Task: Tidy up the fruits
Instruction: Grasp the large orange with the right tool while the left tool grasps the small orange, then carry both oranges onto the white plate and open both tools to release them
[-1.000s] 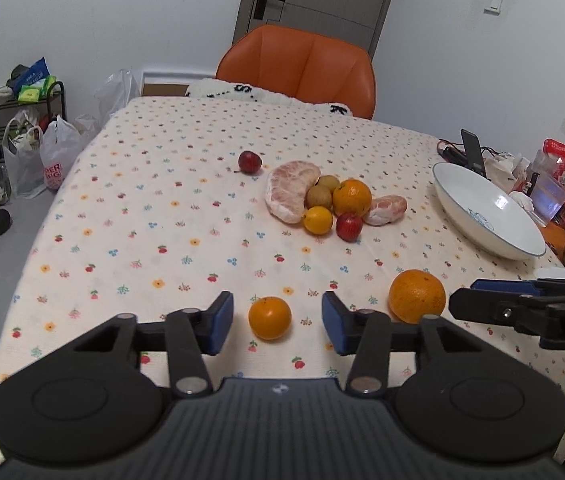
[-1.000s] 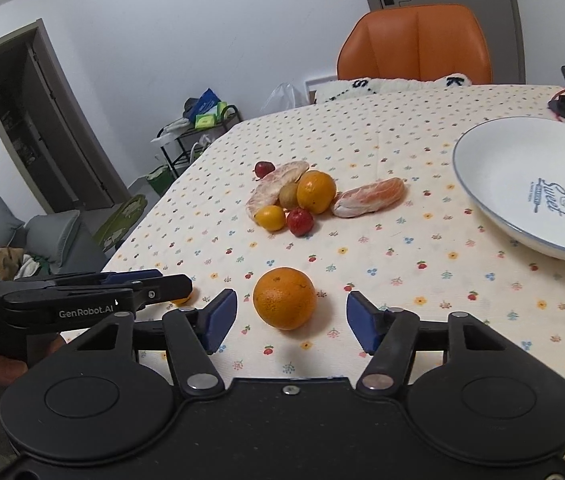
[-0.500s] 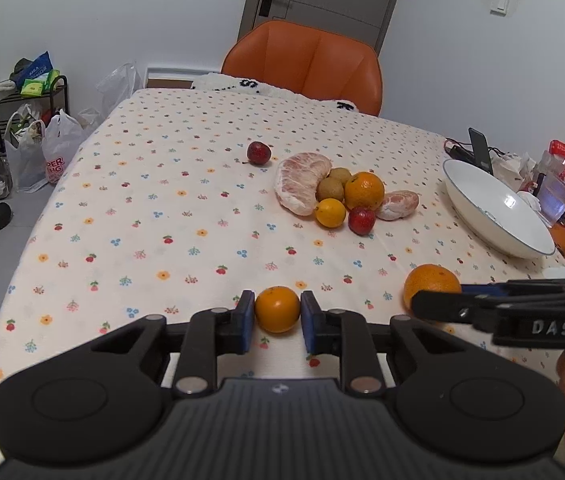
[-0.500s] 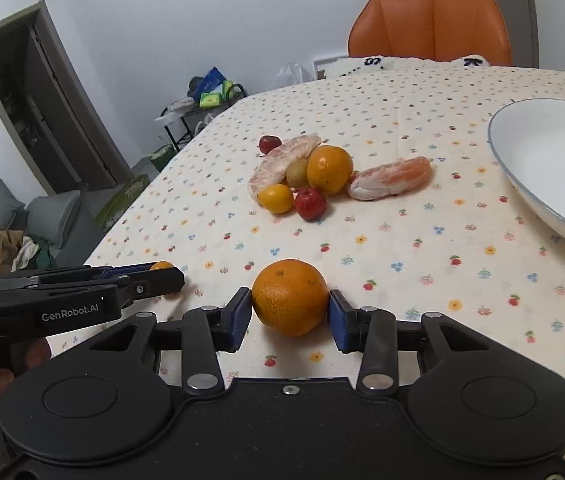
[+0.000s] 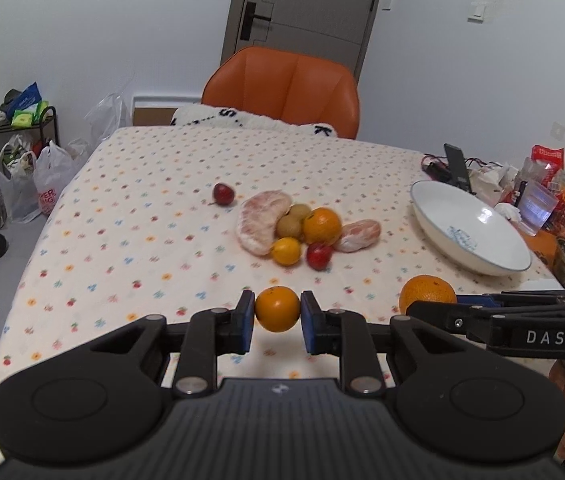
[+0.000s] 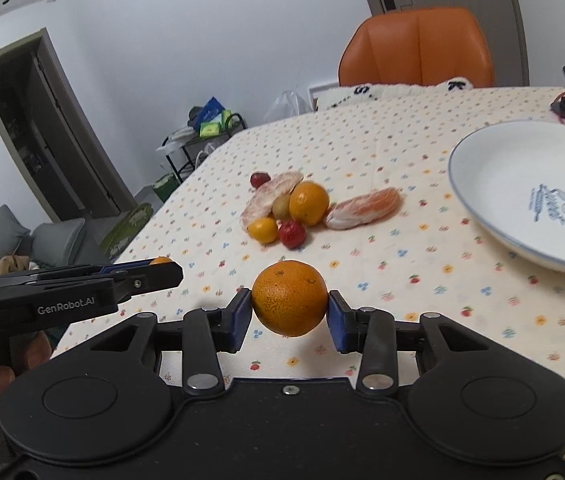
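Left gripper (image 5: 277,315) clamped on a small orange (image 5: 277,309), right gripper (image 6: 289,317) on a bigger orange (image 6: 289,298), both lifted just off the cloth (image 5: 130,216). Firm, round, likely slippery (widest part pinched); bowl (image 6: 482,184) empty nearby.

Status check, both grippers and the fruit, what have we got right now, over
Left gripper shut on small orange, lifted. Right gripper shut on large orange, lifted. White bowl empty, fruit pile left of it. Path to bowl looks clear.
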`<state>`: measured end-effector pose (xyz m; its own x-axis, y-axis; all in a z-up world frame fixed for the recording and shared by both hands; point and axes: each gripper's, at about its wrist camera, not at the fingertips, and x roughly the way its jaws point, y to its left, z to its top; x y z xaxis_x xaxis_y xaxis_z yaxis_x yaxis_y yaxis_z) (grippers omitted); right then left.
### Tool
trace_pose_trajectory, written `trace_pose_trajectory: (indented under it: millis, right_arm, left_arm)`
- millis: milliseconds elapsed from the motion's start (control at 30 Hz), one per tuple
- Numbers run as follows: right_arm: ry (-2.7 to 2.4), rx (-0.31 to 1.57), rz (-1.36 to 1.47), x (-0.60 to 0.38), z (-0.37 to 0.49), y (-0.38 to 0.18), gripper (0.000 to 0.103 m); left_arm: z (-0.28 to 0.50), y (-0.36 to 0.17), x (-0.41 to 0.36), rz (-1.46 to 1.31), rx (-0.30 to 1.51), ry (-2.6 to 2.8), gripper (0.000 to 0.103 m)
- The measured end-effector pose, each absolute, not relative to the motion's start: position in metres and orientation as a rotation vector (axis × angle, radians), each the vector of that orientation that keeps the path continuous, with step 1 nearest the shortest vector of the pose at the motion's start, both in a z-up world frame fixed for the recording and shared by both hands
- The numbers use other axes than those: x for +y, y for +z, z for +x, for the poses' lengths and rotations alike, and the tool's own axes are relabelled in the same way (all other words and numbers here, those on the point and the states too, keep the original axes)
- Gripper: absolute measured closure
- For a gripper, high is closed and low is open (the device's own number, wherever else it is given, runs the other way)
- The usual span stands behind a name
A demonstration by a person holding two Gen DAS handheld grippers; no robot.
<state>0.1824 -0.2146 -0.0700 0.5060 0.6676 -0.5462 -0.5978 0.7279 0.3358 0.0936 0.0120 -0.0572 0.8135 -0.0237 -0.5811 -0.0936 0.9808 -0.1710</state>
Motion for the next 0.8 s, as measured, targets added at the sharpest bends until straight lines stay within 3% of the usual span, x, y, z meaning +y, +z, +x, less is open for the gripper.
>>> trace_pose_trajectory:
  millis: [800]
  right_arm:
    - [0.679, 0.601, 0.173, -0.272, 0.186, -0.036, 0.065]
  left_arm:
    - [0.114, -0.018, -0.042, -0.126, 0.555, -0.065, 0.080]
